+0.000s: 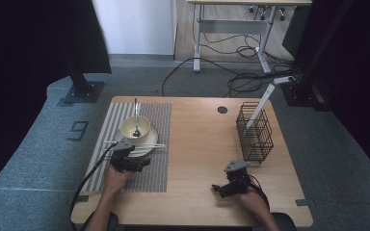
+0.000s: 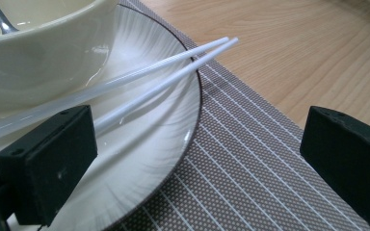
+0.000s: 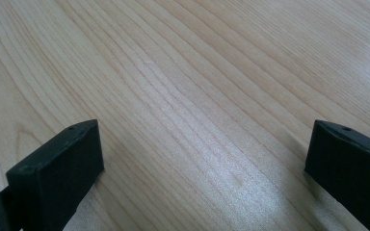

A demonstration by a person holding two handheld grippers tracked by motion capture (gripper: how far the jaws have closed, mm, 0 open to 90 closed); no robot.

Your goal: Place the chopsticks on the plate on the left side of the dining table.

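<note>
A cream bowl [image 1: 135, 127] [image 2: 38, 53] with a metal spoon [image 1: 136, 118] [image 2: 0, 19] in it stands on a white ribbed plate [image 1: 149, 139] [image 2: 139, 159]. The plate sits on a striped placemat [image 1: 154, 168] [image 2: 250, 183]. A pair of white chopsticks [image 1: 142, 144] [image 2: 173, 72] lies across the plate's near rim, tips past its edge. My left gripper [image 1: 127, 156] [image 2: 197, 139] is at the plate's near edge, open, with the chopsticks passing beside its left jaw and nothing gripped. My right gripper [image 1: 221, 188] [image 3: 202, 144] rests open low over the bare wooden table [image 3: 197, 72].
A black wire basket [image 1: 254, 132] stands at the table's right side with a long white utensil [image 1: 260, 106] leaning out of it. A round cable hole [image 1: 222, 109] sits near the far edge. Bare wood lies between the placemat and the basket.
</note>
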